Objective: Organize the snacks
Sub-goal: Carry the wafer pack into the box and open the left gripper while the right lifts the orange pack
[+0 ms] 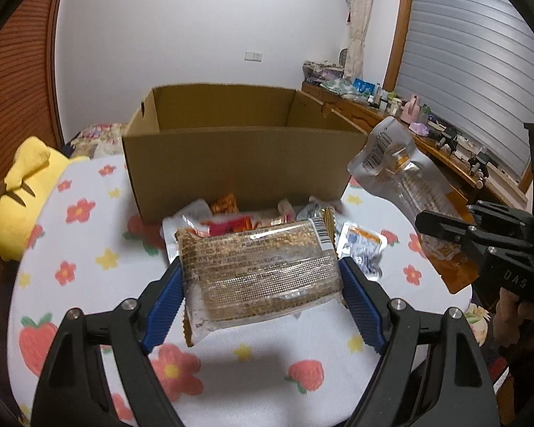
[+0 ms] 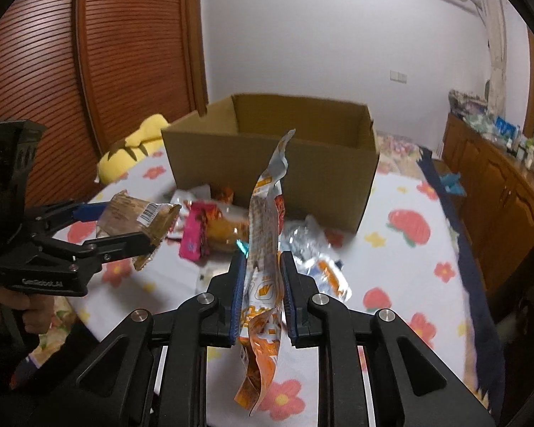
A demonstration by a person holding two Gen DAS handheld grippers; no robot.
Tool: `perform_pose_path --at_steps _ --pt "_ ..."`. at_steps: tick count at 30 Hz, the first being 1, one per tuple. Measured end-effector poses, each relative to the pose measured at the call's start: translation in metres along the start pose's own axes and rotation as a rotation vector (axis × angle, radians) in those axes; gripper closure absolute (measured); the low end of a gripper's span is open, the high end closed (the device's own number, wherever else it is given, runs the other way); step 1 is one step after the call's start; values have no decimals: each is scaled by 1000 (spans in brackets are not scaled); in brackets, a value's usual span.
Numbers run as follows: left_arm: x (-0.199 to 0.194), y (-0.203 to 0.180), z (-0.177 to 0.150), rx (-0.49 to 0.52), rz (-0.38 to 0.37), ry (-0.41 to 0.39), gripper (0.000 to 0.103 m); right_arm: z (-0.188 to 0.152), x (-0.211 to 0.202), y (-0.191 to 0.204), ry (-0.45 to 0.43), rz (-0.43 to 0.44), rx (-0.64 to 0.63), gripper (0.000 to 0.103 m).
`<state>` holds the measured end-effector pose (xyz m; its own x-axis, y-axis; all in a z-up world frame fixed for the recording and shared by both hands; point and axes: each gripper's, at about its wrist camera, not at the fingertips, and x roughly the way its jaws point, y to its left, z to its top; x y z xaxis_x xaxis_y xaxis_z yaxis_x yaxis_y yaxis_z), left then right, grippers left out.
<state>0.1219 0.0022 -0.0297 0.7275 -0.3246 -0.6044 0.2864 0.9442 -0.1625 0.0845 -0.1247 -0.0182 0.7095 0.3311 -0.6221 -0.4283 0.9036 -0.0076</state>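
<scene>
My left gripper (image 1: 260, 277) is shut on a brown snack pack (image 1: 256, 270) with a barcode and holds it above the flowered table; it also shows in the right wrist view (image 2: 139, 217). My right gripper (image 2: 263, 270) is shut on an orange and silver snack pouch (image 2: 265, 242), held edge-on and upright; the pouch also shows in the left wrist view (image 1: 398, 170). An open cardboard box (image 1: 231, 163) stands behind a pile of loose snacks (image 1: 245, 217); the box also shows in the right wrist view (image 2: 302, 149).
A yellow plush toy (image 1: 21, 195) lies at the table's left edge. A wooden sideboard (image 1: 409, 142) with bottles and clutter runs along the right wall. A slatted wooden door (image 2: 131, 42) is behind on the left.
</scene>
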Motion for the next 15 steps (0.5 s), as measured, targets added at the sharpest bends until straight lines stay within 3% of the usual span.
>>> perform_pose_path --at_steps 15 --pt "14 15 72 51 40 -45 20 70 26 -19 -60 2 -52 85"
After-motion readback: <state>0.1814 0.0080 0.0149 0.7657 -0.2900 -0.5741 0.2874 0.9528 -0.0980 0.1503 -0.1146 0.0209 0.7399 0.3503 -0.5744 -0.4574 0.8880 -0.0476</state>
